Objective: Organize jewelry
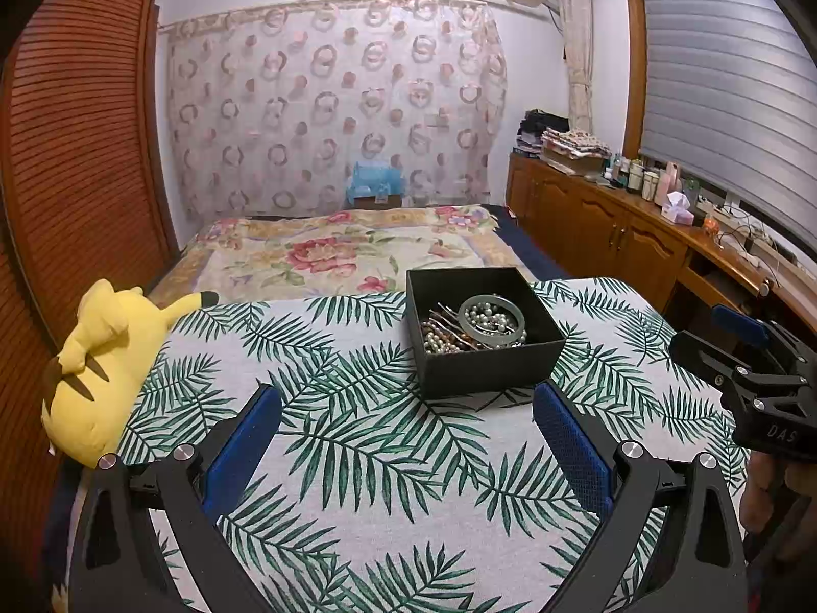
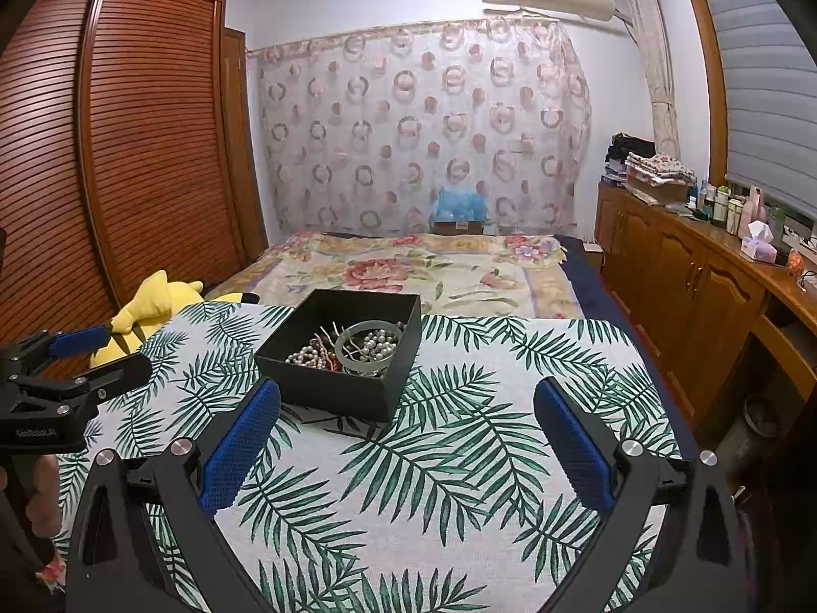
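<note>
A black open box (image 1: 493,370) stands on a palm-leaf tablecloth (image 1: 357,460). In it lie a pale green bangle (image 1: 491,320), pearl beads (image 1: 434,342) and thin hairpins. The box shows in the right wrist view (image 2: 327,391) with the bangle (image 2: 370,352) and pearls (image 2: 304,355). My left gripper (image 1: 407,411) is open and empty, just short of the box. My right gripper (image 2: 407,411) is open and empty, with the box ahead to the left. Each gripper appears at the edge of the other's view, the right (image 1: 725,342) and the left (image 2: 110,352).
A yellow plush toy (image 1: 102,373) lies at the table's left edge. Behind the table is a bed with a floral cover (image 1: 347,250). A wooden cabinet (image 1: 613,225) with bottles runs along the right. A slatted wardrobe (image 2: 102,153) stands on the left.
</note>
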